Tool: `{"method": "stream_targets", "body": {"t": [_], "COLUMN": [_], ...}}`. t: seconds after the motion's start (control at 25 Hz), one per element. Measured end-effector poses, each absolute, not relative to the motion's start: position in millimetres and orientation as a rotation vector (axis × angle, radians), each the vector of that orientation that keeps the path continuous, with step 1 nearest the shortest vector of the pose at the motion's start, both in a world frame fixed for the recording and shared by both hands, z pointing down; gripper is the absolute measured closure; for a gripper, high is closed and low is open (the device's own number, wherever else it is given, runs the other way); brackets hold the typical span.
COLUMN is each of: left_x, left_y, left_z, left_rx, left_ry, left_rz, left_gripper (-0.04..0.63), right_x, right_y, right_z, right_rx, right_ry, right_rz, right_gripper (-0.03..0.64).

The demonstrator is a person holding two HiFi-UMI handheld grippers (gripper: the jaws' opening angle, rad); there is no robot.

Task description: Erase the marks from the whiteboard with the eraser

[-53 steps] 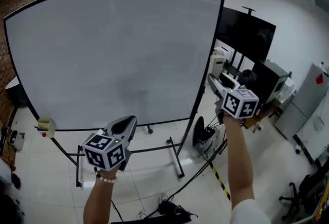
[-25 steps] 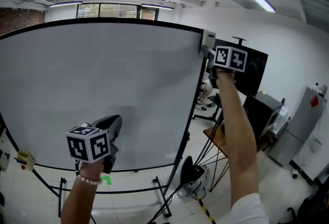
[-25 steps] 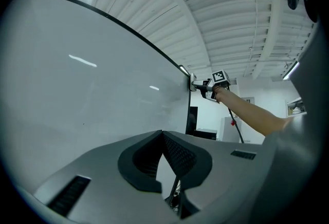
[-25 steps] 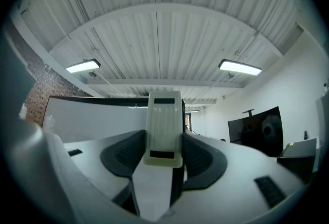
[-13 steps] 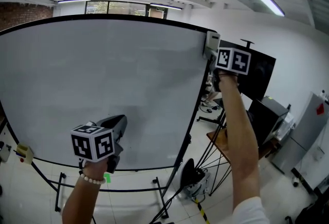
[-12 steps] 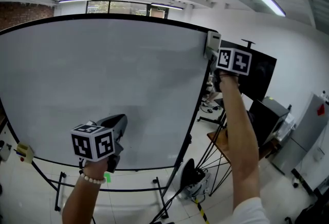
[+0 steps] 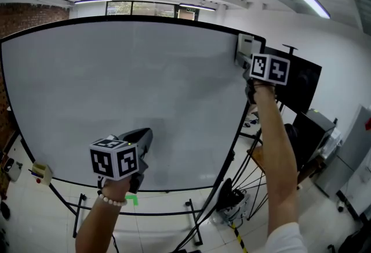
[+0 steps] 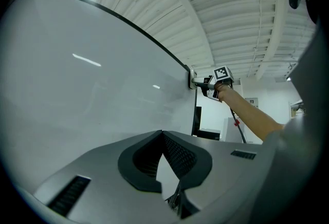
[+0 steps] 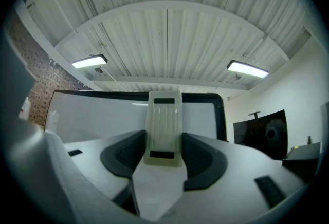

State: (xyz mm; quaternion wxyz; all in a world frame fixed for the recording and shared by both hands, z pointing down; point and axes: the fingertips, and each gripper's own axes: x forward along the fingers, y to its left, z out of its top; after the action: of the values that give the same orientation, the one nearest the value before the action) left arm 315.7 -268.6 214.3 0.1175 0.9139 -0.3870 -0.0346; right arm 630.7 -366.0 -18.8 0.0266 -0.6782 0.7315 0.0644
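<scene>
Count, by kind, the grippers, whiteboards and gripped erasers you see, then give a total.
grippers: 2, the left gripper and the right gripper
whiteboard: 1
eraser: 1, gripped by the right gripper
total: 4

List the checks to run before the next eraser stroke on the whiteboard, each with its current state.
1. Eraser gripped by the right gripper: ok, the jaws are closed on its two sides.
2. Eraser at the whiteboard: ok, it sits at the top right corner; whether it lies flat on the surface, cannot tell.
3. Marks to wipe located: cannot tell, the board looks blank in the head view.
4. Left gripper out of the stroke path: ok, it is shut, empty and low in front of the board's lower part.
</scene>
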Motion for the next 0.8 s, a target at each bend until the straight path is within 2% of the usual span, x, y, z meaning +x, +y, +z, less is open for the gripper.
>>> {"method": "stream_targets", "body": {"t": [0.8], "left_x": [40.5], "left_y": [-259.1], "left_z": [212.8], "left_rx": [2.593], "left_ry": [-1.203], "left_rz": [-0.192], "left_gripper": [0.598], "right_x": [360.6], "right_y": [-377.6], "right_z": [-20.2], "right_rx": [-2.104], "right_ry": [2.268], "right_rz": [0.197], "right_gripper": [0.371]}}
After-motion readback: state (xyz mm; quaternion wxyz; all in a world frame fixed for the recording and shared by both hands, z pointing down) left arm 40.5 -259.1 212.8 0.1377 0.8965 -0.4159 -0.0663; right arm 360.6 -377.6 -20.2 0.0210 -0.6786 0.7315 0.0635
